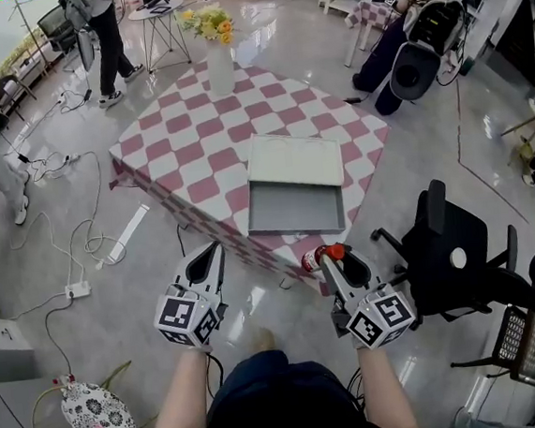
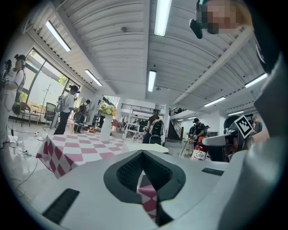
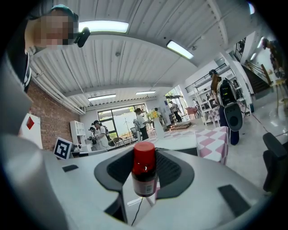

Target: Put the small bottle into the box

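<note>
A small bottle (image 1: 320, 255) with a red cap and dark body is held upright in my right gripper (image 1: 334, 258), just off the near corner of the table. In the right gripper view the bottle (image 3: 144, 173) stands between the jaws, which press on its sides. The open grey box (image 1: 295, 207) lies on the pink-and-white checked table (image 1: 185, 141), its pale lid (image 1: 295, 161) propped behind it. My left gripper (image 1: 215, 253) hangs lower left of the table, its jaws together and empty. From the left gripper view (image 2: 143, 155) the bottle (image 2: 199, 152) shows to the right.
A white vase of yellow flowers (image 1: 219, 62) stands at the table's far corner. A black office chair (image 1: 450, 247) sits close on the right. Cables and a power strip (image 1: 77, 290) lie on the floor at left. People stand and sit at the back.
</note>
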A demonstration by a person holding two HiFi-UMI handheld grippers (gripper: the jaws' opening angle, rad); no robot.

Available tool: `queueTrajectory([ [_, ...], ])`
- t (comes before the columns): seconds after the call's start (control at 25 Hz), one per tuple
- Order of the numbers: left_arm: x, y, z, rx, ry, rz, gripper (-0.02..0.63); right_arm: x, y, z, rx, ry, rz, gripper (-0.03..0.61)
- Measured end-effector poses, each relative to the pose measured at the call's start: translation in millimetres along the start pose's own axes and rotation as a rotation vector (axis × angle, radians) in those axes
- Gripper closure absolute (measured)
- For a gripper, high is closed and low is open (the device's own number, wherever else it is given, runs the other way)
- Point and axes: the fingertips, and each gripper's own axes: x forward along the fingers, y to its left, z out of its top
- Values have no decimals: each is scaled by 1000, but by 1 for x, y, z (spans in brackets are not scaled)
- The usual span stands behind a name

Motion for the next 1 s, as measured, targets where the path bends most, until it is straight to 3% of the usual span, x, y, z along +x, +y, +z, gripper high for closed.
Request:
queueTrajectory([
  [0.64,3,24,-20,-29,36,17,614,47,-8,7,16,-5,16,431],
  [1.0,16,49,-15,-34,35,37,614,99,5,15,-101,57,76,431],
])
